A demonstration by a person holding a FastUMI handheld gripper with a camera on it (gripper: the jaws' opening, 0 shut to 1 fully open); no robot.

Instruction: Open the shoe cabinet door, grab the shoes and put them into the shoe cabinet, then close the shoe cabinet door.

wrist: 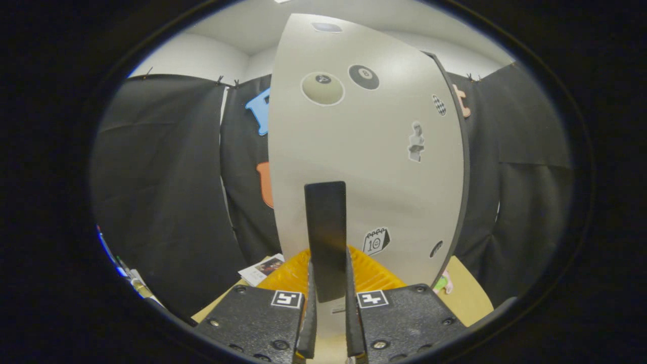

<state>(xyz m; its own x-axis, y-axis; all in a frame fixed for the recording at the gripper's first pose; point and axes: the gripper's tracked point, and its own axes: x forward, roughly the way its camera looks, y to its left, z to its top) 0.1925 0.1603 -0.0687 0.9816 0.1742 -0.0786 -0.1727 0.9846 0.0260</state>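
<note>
Nearest: tool (327,323), fingers (307,323) drawn close on either side of a dark upright handle (326,237), apparently clenched on it, though actual contact of both pads cannot be told for certain. Handle's long axis vertical, rising straight from between the fingers and standing against the pale cabinet door (364,151). Just beyond the fingers and low: an orange ribbed object (374,273), identity unclear, resting on the tan counter (467,296); a printed card (263,269) beside it to one side, a small pink-and-green item (444,283) to the other. Door directly ahead, upright, carrying stickers (322,88) across its face; dark edge visible along the far side, suggesting a door swung partly off the cabinet front. Farthest: black cloth wall (162,192). Shoes not identifiable. Judged step: working the door by its handle, pull or push running square to the vertical grip.
</note>
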